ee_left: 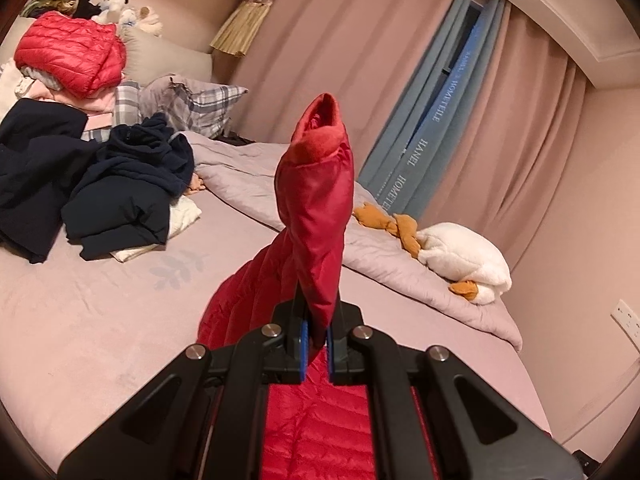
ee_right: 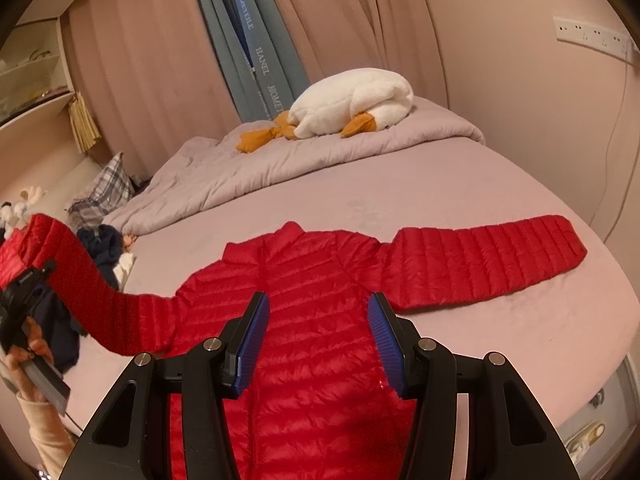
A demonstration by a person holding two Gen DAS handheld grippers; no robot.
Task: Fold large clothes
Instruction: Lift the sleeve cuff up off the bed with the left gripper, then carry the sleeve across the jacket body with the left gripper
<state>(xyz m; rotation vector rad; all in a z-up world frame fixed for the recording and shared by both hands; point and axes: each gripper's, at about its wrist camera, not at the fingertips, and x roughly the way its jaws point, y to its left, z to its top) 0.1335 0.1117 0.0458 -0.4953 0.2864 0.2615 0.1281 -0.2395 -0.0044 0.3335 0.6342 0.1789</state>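
Observation:
A red quilted down jacket point(ee_right: 312, 320) lies flat on the pink bed point(ee_right: 460, 208), collar toward the far side. Its right sleeve point(ee_right: 488, 264) is stretched out flat to the right. My left gripper point(ee_left: 315, 344) is shut on the left sleeve point(ee_left: 316, 216) and holds it lifted off the bed, cuff standing up in front of the camera. In the right wrist view that sleeve point(ee_right: 80, 280) rises to the left gripper point(ee_right: 24, 288) at the left edge. My right gripper point(ee_right: 316, 340) is open and empty, hovering above the jacket's chest.
A pile of dark navy clothes point(ee_left: 112, 192) and a folded red jacket point(ee_left: 72, 52) lie at the bed's far left with plaid pillows point(ee_left: 192, 100). A grey duvet point(ee_right: 280, 164) and a white goose plush point(ee_right: 352, 104) lie along the far side by the curtains.

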